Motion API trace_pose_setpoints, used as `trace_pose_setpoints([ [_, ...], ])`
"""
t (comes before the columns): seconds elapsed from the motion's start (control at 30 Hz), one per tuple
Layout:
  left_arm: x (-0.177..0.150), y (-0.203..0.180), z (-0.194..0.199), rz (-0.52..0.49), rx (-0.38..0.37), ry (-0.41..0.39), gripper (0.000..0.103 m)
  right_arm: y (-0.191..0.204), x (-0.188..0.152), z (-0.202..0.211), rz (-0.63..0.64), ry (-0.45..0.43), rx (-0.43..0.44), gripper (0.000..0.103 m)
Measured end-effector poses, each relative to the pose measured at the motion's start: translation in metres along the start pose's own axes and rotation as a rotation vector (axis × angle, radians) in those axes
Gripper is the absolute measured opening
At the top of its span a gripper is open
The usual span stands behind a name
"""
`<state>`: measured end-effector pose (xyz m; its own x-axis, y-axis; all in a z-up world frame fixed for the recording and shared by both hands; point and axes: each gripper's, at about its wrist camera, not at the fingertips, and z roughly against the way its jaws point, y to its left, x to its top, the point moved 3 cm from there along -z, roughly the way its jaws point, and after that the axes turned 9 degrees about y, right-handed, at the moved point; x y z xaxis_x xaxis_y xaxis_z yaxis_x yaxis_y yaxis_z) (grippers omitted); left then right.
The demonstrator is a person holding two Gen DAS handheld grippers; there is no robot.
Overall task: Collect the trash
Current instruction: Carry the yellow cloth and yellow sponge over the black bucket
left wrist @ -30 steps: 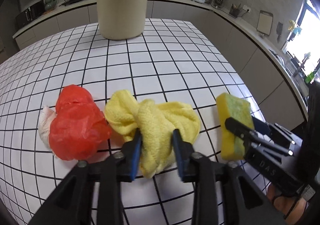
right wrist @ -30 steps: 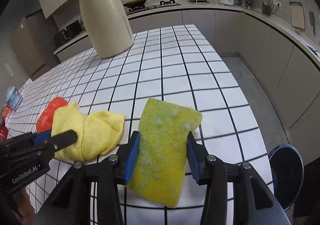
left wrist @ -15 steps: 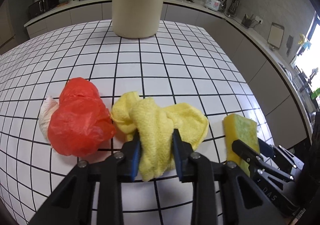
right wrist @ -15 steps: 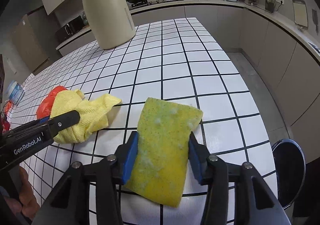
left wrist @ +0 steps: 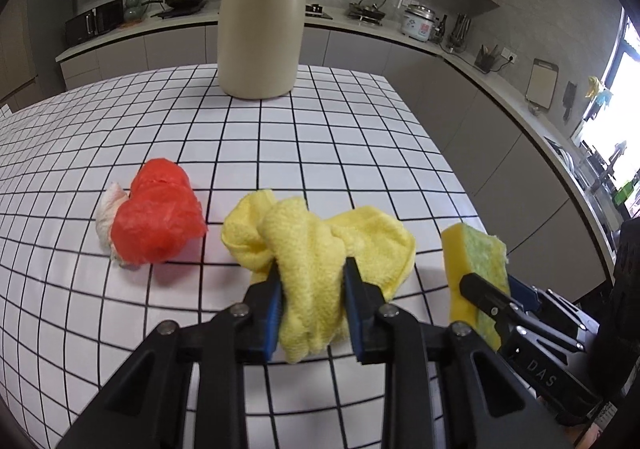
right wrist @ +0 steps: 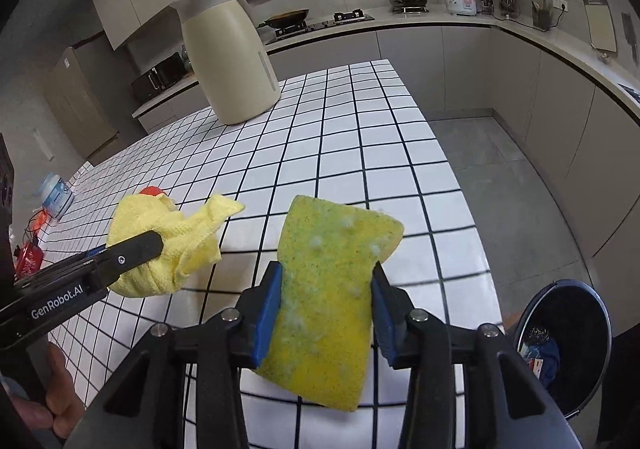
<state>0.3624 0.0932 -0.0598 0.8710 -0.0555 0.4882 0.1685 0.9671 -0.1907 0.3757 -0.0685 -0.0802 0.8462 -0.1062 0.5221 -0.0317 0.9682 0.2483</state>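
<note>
My left gripper (left wrist: 312, 285) is shut on a crumpled yellow cloth (left wrist: 320, 245), which hangs lifted off the white tiled table (left wrist: 320, 137). The same cloth (right wrist: 168, 241) and the left gripper's black finger (right wrist: 132, 251) show at the left of the right wrist view. My right gripper (right wrist: 326, 289) is shut on a yellow-green sponge (right wrist: 332, 277), held upright above the table's near edge; the sponge (left wrist: 476, 269) appears at the right of the left wrist view. A red plastic bag (left wrist: 160, 221) with white paper (left wrist: 106, 217) under it lies on the table, left of the cloth.
A tall beige jug (left wrist: 262, 17) stands at the table's far side. A dark round bin (right wrist: 568, 341) with some rubbish inside sits on the floor below the table's right edge. Small items (right wrist: 56, 193) stand at the far left. Kitchen counters run along the back and right.
Both grippers drew back and rose slightly, lifting the cloth and sponge off the table. The left jaws squeezed tighter on the cloth. The red bag stayed put.
</note>
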Motion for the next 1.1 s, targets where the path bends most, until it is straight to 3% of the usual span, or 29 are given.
trace_pose_setpoints([
  [0.27,-0.008,-0.023,0.006,-0.074,-0.038,-0.001,0.028,-0.011,-0.016,0.031,-0.049,-0.044,-0.026,0.045],
  [0.47,-0.021,-0.030,0.008,-0.105,-0.088,0.011,0.028,-0.015,-0.042,0.039,-0.104,-0.028,-0.052,0.045],
  [0.7,-0.034,-0.063,0.016,-0.147,-0.111,0.010,0.028,-0.041,-0.060,0.068,-0.162,-0.051,-0.063,0.045],
  [0.93,-0.044,-0.132,0.014,-0.175,-0.129,0.007,0.028,-0.107,-0.074,0.097,-0.195,-0.080,-0.059,0.045],
  [1.1,-0.055,-0.212,-0.004,-0.201,-0.173,0.053,0.028,-0.189,-0.090,0.119,-0.238,-0.071,-0.092,0.045],
])
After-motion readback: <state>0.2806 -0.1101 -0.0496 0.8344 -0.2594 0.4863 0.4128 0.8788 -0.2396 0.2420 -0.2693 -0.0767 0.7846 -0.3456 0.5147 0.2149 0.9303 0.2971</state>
